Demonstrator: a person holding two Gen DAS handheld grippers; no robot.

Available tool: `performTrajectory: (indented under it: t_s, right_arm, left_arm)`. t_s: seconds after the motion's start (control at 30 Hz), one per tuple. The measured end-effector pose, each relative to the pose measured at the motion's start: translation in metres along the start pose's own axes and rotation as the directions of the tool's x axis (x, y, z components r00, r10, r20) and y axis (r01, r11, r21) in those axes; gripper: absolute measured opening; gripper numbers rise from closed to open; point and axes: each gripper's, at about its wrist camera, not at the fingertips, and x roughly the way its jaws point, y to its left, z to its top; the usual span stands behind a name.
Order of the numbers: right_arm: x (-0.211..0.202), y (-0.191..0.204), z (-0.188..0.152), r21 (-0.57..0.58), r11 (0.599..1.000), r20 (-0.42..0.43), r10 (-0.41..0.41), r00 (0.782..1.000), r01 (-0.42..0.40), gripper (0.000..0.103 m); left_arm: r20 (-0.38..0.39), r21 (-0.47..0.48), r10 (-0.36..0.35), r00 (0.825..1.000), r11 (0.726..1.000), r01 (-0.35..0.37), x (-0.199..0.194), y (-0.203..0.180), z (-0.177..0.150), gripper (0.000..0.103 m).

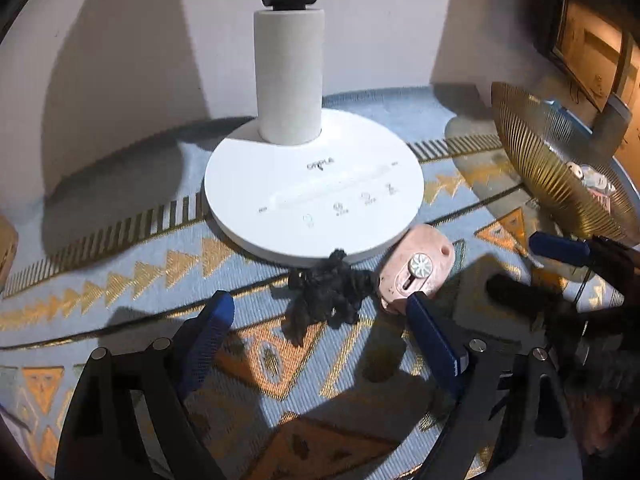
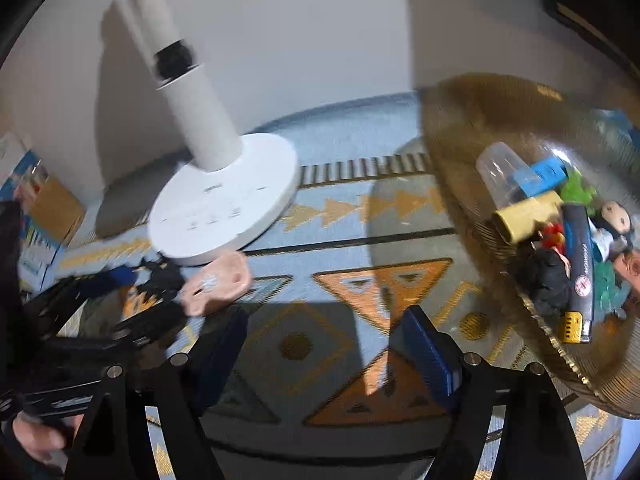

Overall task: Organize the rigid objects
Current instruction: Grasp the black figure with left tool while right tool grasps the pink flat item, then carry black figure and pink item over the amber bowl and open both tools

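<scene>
Patterned cloth covered the tabletop (image 1: 120,280), where the left hand-held gripper (image 1: 320,320), fingers spread and empty, faced a pink utility knife (image 1: 416,268) at the lamp base (image 1: 312,184) rim, angled toward its right finger.

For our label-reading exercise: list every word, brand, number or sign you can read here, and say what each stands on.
"FASHION": along the dark tube in the gold bowl.
Brand word on the white lamp base: blurred, not safely readable.
Small icons and end marks by the base's slider: too small to read.
Printed box at left: blurred, unreadable.
</scene>
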Motion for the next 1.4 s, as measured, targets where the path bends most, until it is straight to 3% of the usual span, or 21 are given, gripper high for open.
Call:
performTrajectory:
  t_s: [0.1, 0.23, 0.3, 0.43, 0.6, 0.67, 0.77, 0.9, 1.1, 1.13, 1.17, 1.3, 1.4]
  right_arm:
    - [0.002, 0.018, -0.004, -0.072, 0.997, 0.020, 0.034, 0.999, -0.032, 0.078]
    - [0.010, 0.023, -0.003, -0.090, 0.993, -0.022, 0.075, 0.997, -0.077, 0.078]
    - [0.015, 0.027, 0.001, -0.111, 0.990, -0.032, 0.081, 0.996, -0.084, 0.078]
    - [0.023, 0.050, 0.001, -0.181, 0.982, -0.038, 0.047, 0.998, -0.053, 0.079]
    - [0.036, 0.072, 0.008, -0.228, 0.972, -0.014, -0.059, 0.998, 0.054, 0.079]
    - [0.042, 0.073, 0.012, -0.216, 0.976, -0.024, -0.031, 0.999, 0.025, 0.073]
    - [0.039, 0.073, 0.011, -0.226, 0.974, -0.013, -0.008, 1.000, 0.005, 0.059]
    - [0.035, 0.069, 0.009, -0.220, 0.975, -0.010, 0.018, 1.000, -0.020, 0.059]
    - [0.000, 0.042, -0.022, -0.221, 0.975, -0.012, 0.017, 1.000, -0.019, 0.059]
    - [-0.007, 0.038, -0.029, -0.230, 0.973, -0.012, 0.019, 1.000, -0.021, 0.059]
    - [-0.012, 0.036, -0.033, -0.239, 0.971, -0.008, 0.017, 1.000, -0.019, 0.059]
    - [-0.040, 0.030, -0.056, -0.293, 0.956, 0.016, 0.037, 0.999, -0.031, 0.059]
    - [-0.057, 0.029, -0.071, -0.307, 0.950, 0.012, 0.071, 0.997, -0.064, 0.059]
  left_arm:
    - [0.003, -0.045, -0.032, 0.999, 0.998, 0.032, 0.001, 0.010, 0.002, 0.085]
    - [0.011, -0.120, -0.122, 0.993, 0.985, 0.122, 0.000, 0.025, 0.004, 0.085]
    - [0.006, -0.140, -0.100, 0.995, 0.985, 0.100, 0.004, 0.028, 0.005, 0.084]
    - [0.010, -0.135, -0.065, 0.998, 0.989, 0.066, 0.003, 0.026, 0.004, 0.072]
    - [0.041, -0.201, -0.148, 0.988, 0.967, 0.154, -0.003, 0.044, -0.001, 0.067]
    - [0.046, -0.211, -0.162, 0.986, 0.963, 0.168, -0.003, 0.046, -0.002, 0.067]
    - [0.040, -0.187, -0.136, 0.990, 0.972, 0.141, -0.003, 0.039, -0.001, 0.067]
    - [0.023, -0.130, -0.110, 0.994, 0.985, 0.112, -0.002, 0.025, 0.000, 0.067]
    - [-0.007, -0.003, 0.068, 0.998, 0.998, -0.068, 0.007, -0.001, 0.003, 0.067]
    - [0.004, 0.011, 0.078, 0.997, 0.997, -0.078, 0.006, -0.005, 0.003, 0.051]
    - [0.013, 0.021, 0.075, 0.997, 0.997, -0.075, 0.005, -0.007, 0.003, 0.041]
    - [0.028, 0.026, 0.072, 0.997, 0.997, -0.073, -0.012, -0.011, -0.008, 0.040]
    - [0.025, -0.039, 0.010, 1.000, 0.999, -0.009, -0.041, -0.008, -0.026, 0.040]
